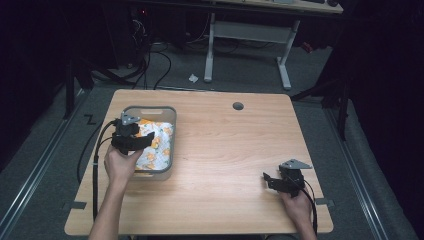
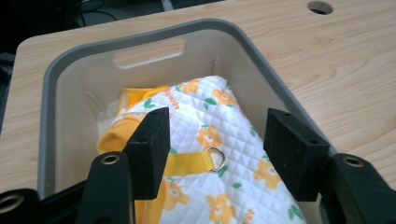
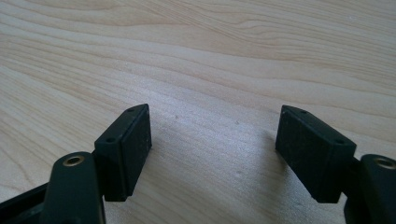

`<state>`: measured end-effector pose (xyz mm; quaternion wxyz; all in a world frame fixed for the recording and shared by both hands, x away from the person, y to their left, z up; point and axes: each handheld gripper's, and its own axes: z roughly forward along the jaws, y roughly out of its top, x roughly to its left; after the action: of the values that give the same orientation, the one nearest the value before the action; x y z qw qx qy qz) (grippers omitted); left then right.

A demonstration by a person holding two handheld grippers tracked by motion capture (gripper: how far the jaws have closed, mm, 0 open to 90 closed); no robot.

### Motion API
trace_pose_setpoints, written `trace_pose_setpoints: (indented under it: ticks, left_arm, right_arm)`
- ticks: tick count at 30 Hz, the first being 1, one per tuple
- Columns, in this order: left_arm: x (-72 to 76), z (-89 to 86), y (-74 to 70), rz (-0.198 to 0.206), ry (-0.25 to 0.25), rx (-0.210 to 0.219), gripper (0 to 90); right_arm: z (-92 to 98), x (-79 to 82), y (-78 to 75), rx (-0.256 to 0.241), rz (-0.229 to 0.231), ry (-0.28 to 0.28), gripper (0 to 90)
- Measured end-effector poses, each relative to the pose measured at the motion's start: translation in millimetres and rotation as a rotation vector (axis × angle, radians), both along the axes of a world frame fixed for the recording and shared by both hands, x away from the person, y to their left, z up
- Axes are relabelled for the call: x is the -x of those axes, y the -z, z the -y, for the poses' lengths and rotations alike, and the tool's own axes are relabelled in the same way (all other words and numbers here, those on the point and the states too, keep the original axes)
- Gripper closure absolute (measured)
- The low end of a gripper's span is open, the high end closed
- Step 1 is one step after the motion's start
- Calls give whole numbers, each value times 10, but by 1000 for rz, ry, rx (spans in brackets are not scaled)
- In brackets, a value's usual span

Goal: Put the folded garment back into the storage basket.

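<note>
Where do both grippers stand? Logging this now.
Left gripper: open, over the cloth in the bin.
Right gripper: open, holding nothing, above the table.

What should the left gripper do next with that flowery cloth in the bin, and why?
Probably lower a little and close. The left gripper hangs open over the cloth in the bin, jaws either side of the yellow strap and not yet pinching. The right gripper sits open over bare table.
</note>
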<state>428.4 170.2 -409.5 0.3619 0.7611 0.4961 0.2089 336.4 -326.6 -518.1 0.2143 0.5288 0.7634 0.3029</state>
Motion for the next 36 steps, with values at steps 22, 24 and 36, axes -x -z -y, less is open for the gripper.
trace_pose_setpoints:
  ticks: [22, 24, 36]
  left_arm:
    - [264, 234, -184, 62, 101, 52, 407]
    - [271, 253, -187, 70, 100, 42, 407]
    - [345, 355, -195, 76, 137, 61, 406]
  right_arm:
    - [0, 0, 0, 0, 0, -1, 271]
    - [1, 0, 0, 1, 0, -1, 271]
    - [1, 0, 0, 1, 0, 0, 271]
